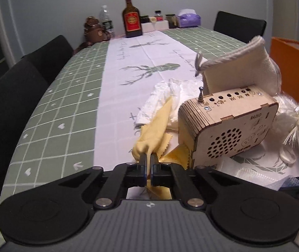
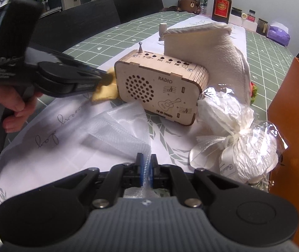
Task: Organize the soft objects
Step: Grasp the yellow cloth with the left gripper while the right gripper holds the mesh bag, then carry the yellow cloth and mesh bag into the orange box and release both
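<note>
A: Left gripper (image 1: pixel 148 159) pinching yellow cloth (image 1: pixel 160 121) right at the tips, cloth running away beside wooden radio (image 1: pixel 227 124).

B: Right gripper (image 2: pixel 147 161) clamped on clear bubble wrap (image 2: pixel 120 126), probably; sheet trailing away leftward.

A home dining room: a long table (image 1: pixel 65 96) under a checked cloth, dark chairs (image 1: pixel 13 96) alongside, bottles (image 1: pixel 131 19) at the far end.

Cloth, wood, film and matt plastic on a table

The yellow cloth (image 1: pixel 160 124) looks soft and matt with pinked edges; the wooden radio (image 2: pixel 162 88) is pale, laser-cut plywood; the bubble wrap (image 2: pixel 118 130) is clear and dimpled; the cream fleece pouch (image 2: pixel 208 50) is fuzzy; the cellophane-wrapped bundle (image 2: pixel 239 147) is glossy, ribbon-tied; the tablecloth (image 1: pixel 65 96) is smooth.
</note>
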Demonstrator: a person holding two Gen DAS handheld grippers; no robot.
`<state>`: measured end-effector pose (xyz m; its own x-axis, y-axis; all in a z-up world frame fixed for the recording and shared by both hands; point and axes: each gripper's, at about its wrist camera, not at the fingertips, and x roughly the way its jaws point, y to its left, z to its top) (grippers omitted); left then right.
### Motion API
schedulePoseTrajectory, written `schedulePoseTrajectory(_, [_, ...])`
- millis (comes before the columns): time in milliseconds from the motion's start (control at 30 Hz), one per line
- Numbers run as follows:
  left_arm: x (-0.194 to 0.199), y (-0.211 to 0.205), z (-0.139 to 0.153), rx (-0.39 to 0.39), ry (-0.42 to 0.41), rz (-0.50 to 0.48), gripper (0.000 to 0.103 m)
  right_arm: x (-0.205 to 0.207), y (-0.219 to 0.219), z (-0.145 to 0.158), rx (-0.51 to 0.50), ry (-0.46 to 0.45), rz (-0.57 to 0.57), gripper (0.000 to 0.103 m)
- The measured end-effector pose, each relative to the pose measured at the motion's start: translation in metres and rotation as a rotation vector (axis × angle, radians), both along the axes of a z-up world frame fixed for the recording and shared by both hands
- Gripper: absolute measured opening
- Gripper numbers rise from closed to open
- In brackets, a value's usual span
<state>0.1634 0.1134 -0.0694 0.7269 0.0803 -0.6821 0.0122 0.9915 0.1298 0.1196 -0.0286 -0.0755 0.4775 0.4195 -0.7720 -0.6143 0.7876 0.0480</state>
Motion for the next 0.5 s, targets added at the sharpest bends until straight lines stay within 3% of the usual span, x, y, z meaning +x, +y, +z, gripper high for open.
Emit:
schedulePoseTrajectory(400, [-0.101, -0.008, 0.036, -0.085, 0.019, 0.05, 0.003, -0.031, -0.016, 0.028, 0.08, -0.035, -0.06, 0.001])
schedulePoseTrajectory(500, [-0.119, -0.019, 0.045, -0.06, 0.041, 0.027, 0.003, -0.043, -0.019, 0.036, 0.072, -0.044, -0.045, 0.001])
